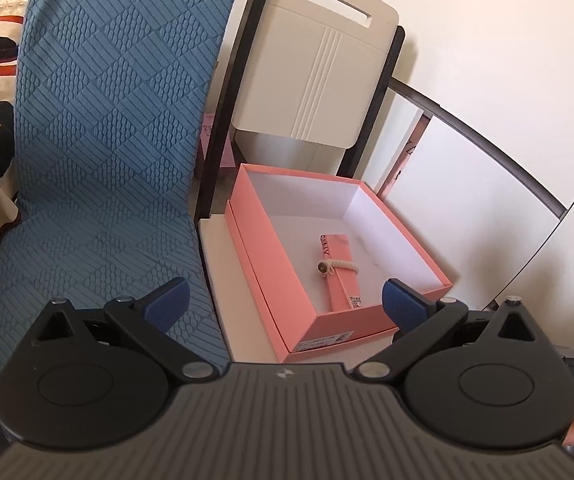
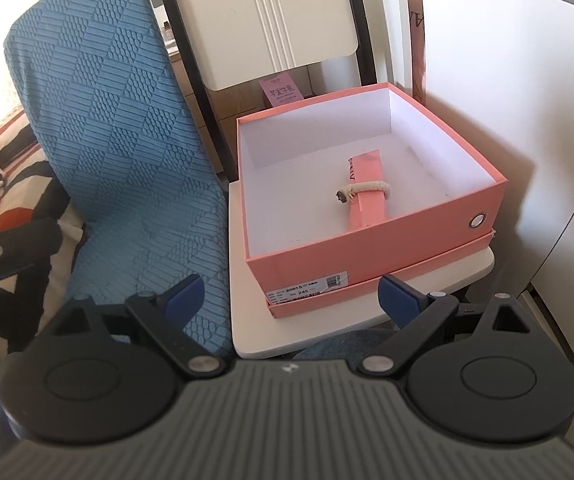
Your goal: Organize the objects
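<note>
An open pink box (image 1: 329, 328) with a white inside sits in its upturned lid on a white chair seat (image 1: 217, 256). Inside lies a slim pink packet (image 1: 341, 276) with a cream braided band (image 1: 337, 266) around it. My left gripper (image 1: 285, 304) is open and empty, above the box's near corner. In the right wrist view the same box (image 2: 371, 248) stands on the seat (image 2: 327, 332), with the packet (image 2: 367, 188) and band (image 2: 367, 188) inside. My right gripper (image 2: 291, 298) is open and empty, just short of the box's front wall.
A blue textured chair cover (image 1: 103, 152) stands left of the box and shows in the right wrist view (image 2: 119, 152). The white chair back (image 1: 311, 72) rises behind the box. White cabinet panels (image 2: 527, 120) stand to the right. A striped cloth (image 2: 3, 184) lies at left.
</note>
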`<state>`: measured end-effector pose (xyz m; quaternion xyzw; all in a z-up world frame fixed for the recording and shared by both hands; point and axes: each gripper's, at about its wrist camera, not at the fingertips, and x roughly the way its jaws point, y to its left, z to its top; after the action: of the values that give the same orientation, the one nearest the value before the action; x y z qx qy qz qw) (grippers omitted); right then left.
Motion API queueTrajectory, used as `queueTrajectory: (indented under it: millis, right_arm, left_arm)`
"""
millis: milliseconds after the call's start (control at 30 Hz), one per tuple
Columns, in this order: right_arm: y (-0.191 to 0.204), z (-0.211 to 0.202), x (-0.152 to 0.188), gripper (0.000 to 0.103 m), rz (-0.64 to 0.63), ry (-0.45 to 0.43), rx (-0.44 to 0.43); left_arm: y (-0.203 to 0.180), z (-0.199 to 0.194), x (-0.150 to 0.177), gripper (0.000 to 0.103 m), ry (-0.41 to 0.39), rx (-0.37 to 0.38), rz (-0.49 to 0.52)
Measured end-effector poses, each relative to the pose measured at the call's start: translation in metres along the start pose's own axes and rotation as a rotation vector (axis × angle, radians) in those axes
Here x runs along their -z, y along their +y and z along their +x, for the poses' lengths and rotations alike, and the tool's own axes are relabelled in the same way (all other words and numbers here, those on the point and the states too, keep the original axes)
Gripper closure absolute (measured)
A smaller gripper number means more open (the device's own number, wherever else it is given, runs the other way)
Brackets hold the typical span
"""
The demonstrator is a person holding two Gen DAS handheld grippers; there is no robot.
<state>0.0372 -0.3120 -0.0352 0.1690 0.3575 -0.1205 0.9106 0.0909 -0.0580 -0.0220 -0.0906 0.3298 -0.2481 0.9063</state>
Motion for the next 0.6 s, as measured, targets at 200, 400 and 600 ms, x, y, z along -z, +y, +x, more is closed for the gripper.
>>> queueTrajectory:
  millis: [200, 400, 600]
  right_arm:
    - [0.0013, 0.002, 0.0001, 0.008, -0.003, 0.009, -0.002]
    - [0.0015, 0.0033, 0.0004, 0.008, -0.004, 0.015, -0.001]
    - [0.0022, 0.0048, 0.0008, 0.008, -0.007, 0.02, -0.003]
  left_arm:
    - [-0.0029, 0.0, 0.0, 0.0, 0.008, -0.01, 0.027]
    - [-0.0042, -0.0012, 0.0008, 0.0, 0.013, -0.022, 0.048]
    - [-0.0041, -0.0022, 0.0003, 0.0, 0.012, -0.027, 0.053]
